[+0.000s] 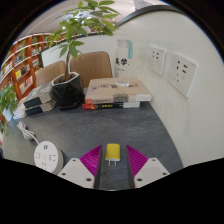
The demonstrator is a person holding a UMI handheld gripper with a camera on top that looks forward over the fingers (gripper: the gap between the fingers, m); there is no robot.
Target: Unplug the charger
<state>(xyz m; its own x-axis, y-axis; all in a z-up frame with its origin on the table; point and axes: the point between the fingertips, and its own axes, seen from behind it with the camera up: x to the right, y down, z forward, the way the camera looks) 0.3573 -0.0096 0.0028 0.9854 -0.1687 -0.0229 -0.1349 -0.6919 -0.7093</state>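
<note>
A small yellow charger (pixel 113 152) with two metal prongs pointing back toward me sits between my fingertips, over the grey table (pixel 150 125). A narrow gap shows on each side of it, between it and the magenta pads (pixel 93 158). My gripper (pixel 113 150) is open around it. Two white wall sockets (pixel 184 72) are on the wall well beyond and to the right, with nothing plugged into them that I can see.
A stack of books (pixel 118 93) lies ahead in the middle of the table. A potted plant (pixel 67 90) stands left of it. A white round device (pixel 47 155) lies near my left finger. A chair (pixel 92 66) and bookshelves (pixel 25 60) are behind.
</note>
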